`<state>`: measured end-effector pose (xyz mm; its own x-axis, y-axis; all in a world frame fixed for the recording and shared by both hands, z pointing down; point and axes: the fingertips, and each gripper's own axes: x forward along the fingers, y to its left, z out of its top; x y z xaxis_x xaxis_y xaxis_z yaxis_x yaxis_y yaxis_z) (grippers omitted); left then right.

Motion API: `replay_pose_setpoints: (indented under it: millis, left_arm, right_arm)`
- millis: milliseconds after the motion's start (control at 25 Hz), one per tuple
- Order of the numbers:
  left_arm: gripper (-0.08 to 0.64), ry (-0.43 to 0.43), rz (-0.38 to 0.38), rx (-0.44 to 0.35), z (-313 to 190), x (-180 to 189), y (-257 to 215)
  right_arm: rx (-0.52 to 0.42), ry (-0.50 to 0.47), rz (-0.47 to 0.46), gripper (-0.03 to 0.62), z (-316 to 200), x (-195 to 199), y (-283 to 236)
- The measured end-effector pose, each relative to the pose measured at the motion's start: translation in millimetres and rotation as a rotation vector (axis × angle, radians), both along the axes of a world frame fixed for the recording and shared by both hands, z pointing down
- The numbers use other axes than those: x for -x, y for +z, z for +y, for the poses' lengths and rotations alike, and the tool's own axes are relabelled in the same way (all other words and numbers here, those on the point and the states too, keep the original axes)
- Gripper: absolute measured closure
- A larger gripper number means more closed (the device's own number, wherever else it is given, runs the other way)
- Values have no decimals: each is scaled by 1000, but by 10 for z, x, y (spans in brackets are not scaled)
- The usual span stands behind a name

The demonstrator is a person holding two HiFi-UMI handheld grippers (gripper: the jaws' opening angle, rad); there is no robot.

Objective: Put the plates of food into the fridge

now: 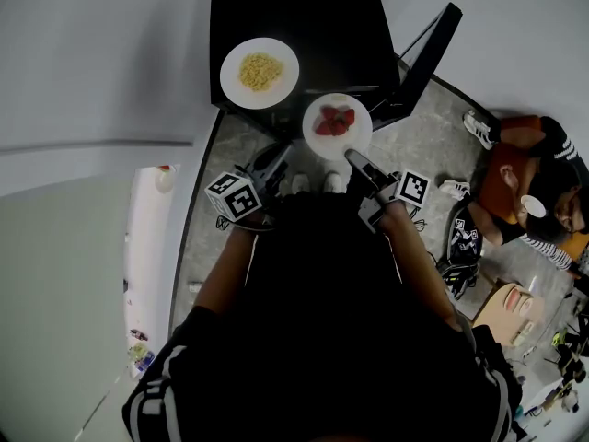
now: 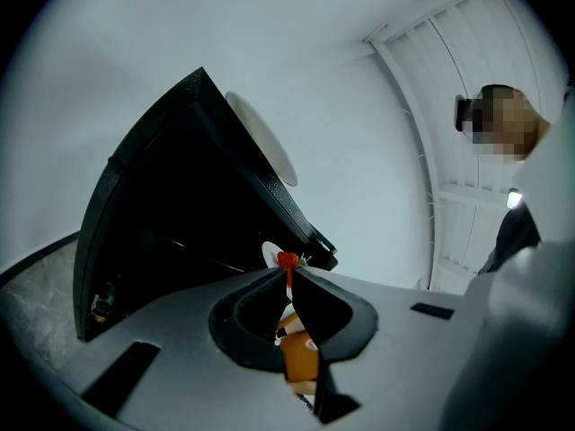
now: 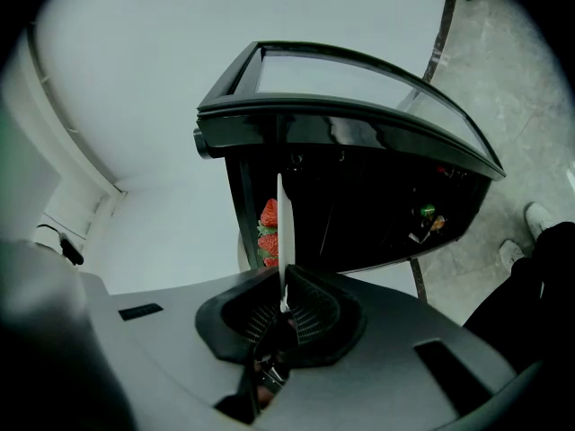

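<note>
A white plate of strawberries [image 1: 337, 125] hangs in front of the black mini fridge [image 1: 304, 35], whose door [image 1: 425, 52] stands open to the right. My right gripper [image 1: 355, 158] is shut on that plate's near rim. In the right gripper view the plate [image 3: 281, 232] shows edge-on between the jaws of the right gripper [image 3: 284, 305], with strawberries [image 3: 268, 230] on its left side. A second white plate with yellow noodles [image 1: 259, 72] sits on the fridge top. My left gripper [image 1: 273, 160] is shut and holds nothing, just left of the strawberry plate. In the left gripper view, the left gripper [image 2: 287, 275] points toward the fridge [image 2: 171, 223].
A person [image 1: 529, 196] sits on the stone floor at the right, beside shoes [image 1: 479, 127] and bags. A white appliance edge [image 1: 147, 247] runs along the left. Small items [image 3: 427, 215] lie inside the dark fridge. White walls surround the fridge.
</note>
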<state>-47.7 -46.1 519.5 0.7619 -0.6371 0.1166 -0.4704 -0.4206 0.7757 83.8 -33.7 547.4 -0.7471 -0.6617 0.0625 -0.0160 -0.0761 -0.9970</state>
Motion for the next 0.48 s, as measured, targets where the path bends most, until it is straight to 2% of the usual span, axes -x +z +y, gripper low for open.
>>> replay_pose_setpoints:
  millis: [480]
  left_arm:
    - [525, 21, -13, 25, -41, -41, 168]
  right_arm:
    - [23, 19, 14, 555, -97, -41, 233]
